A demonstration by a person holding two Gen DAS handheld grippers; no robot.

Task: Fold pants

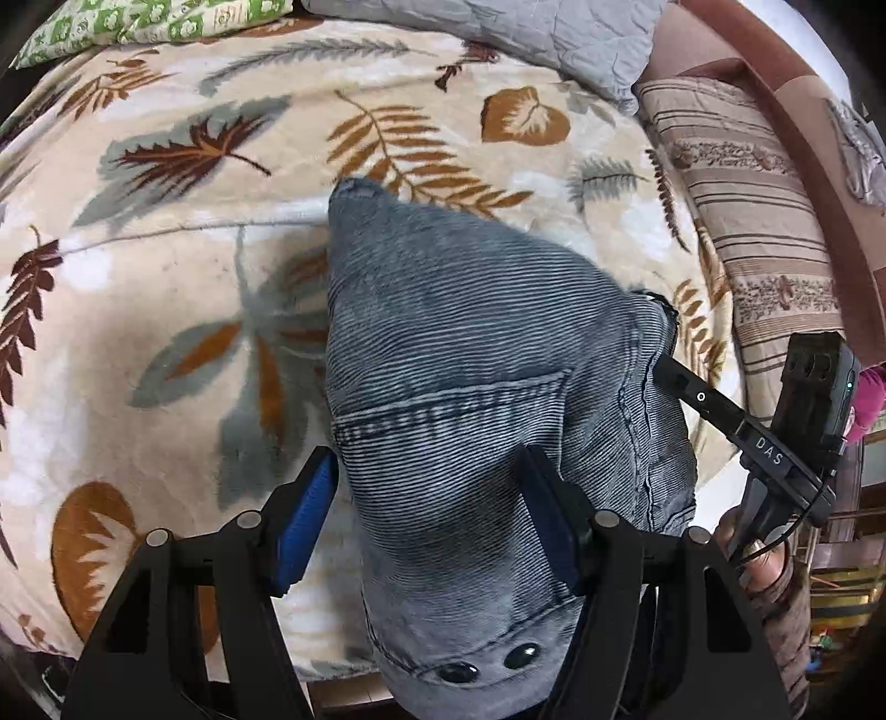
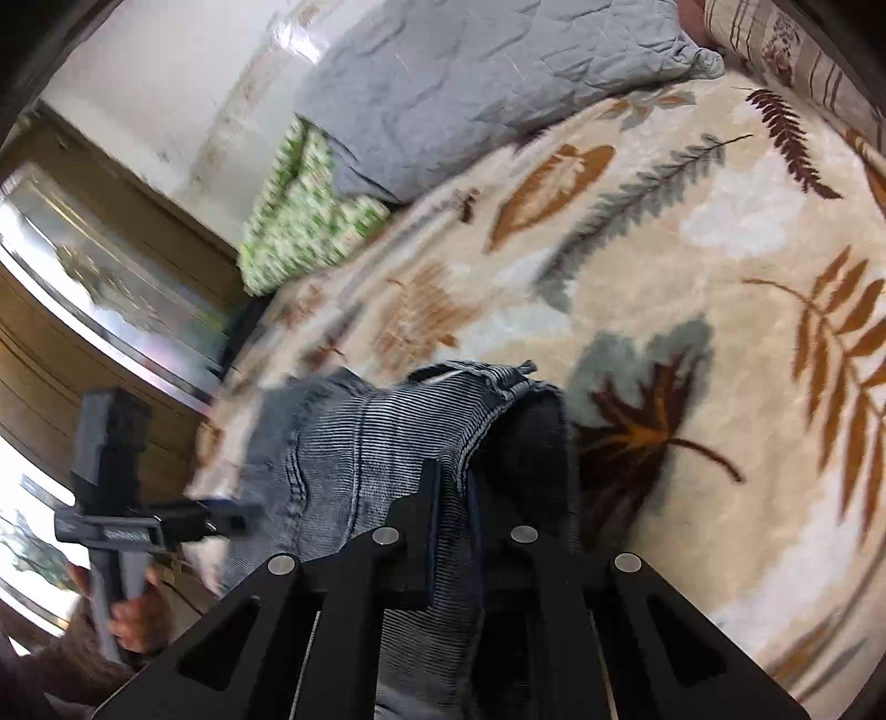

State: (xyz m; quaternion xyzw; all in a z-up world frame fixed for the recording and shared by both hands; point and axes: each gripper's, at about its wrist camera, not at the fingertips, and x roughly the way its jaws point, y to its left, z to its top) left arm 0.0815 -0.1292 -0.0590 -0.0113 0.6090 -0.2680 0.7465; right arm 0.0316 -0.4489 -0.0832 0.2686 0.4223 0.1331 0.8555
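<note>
You had loads of open blanket (image 1: 183, 266) to work with: the whole left and far stretch of the bed was bare leaf-print fleece, and in the right wrist view the right side was clear too. The far edge was hemmed in by a grey pillow (image 1: 526, 39) and a green patterned one (image 1: 138, 22), with a striped cushion (image 1: 758, 232) along the right. The near edge of the bed sat right under your left gripper (image 1: 429, 526).

The pants (image 1: 470, 360) lay bunched on the near middle of the blanket, long axis running near to far, narrowing to a point at the far end, while the waist end with two dark buttons hung toward you at the bottom of the left wrist view. They were faded blue-grey corduroy, fine ribs, with a stitched pocket seam across the middle and a darker inside showing in the right wrist view.

Your left fingers stood well apart, straddling the fabric with the blue pads not clearly pressing on it. Your right gripper (image 2: 451, 493) had its fingers closed tight on a fold of the pants; in the left wrist view it poked in at the right edge of the cloth.
</note>
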